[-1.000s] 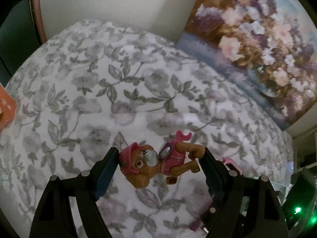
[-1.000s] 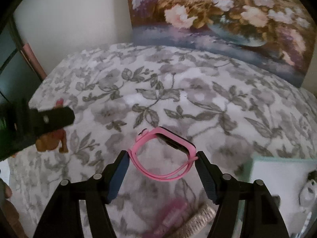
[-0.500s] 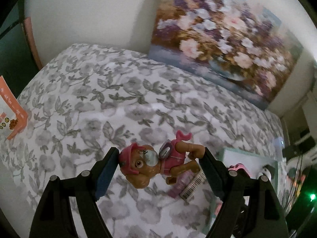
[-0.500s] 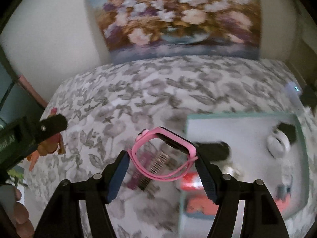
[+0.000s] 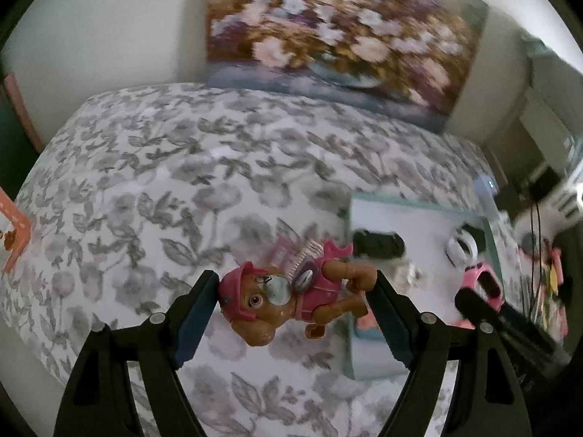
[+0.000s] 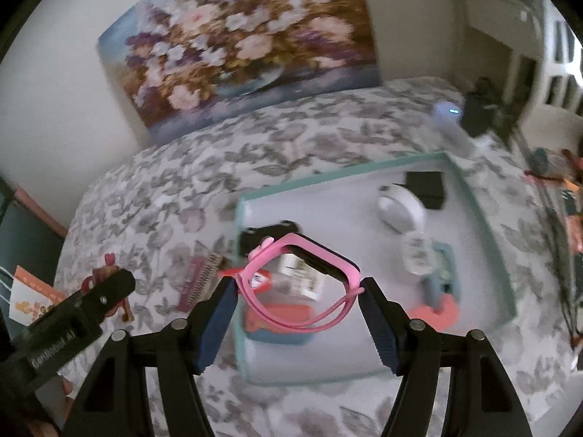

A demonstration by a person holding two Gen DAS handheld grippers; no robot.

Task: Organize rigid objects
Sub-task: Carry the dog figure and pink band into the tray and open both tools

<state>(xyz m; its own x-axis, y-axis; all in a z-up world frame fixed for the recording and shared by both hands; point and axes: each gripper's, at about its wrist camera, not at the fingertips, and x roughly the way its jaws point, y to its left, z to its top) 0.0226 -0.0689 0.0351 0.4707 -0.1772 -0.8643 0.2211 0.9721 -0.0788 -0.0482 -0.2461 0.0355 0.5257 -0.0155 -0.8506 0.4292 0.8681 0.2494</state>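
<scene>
My left gripper (image 5: pixel 295 293) is shut on a brown toy dog in a pink cap and vest (image 5: pixel 288 296), held in the air over the floral bedspread, left of the teal-rimmed tray (image 5: pixel 351 331). My right gripper (image 6: pixel 297 291) is shut on a pink smartwatch (image 6: pixel 306 280), held above the left part of the tray (image 6: pixel 484 225). The watch (image 5: pixel 482 286) and the right gripper also show at the right of the left wrist view. The left gripper (image 6: pixel 91 309) and the toy dog (image 6: pixel 104 273) show at the left of the right wrist view.
The tray holds a white round device (image 6: pixel 400 211), a black adapter (image 6: pixel 426 189), a black object (image 6: pixel 266 235), a clear jar (image 6: pixel 417 253) and orange pieces (image 6: pixel 437 311). A pink barcode-labelled item (image 6: pixel 200 278) lies on the bedspread by the tray. A floral painting (image 6: pixel 240 43) leans on the wall.
Both grippers have swung right with their loads. The tray now lies below and ahead of the right gripper, and it has come into fuller view to the right of the left gripper.
</scene>
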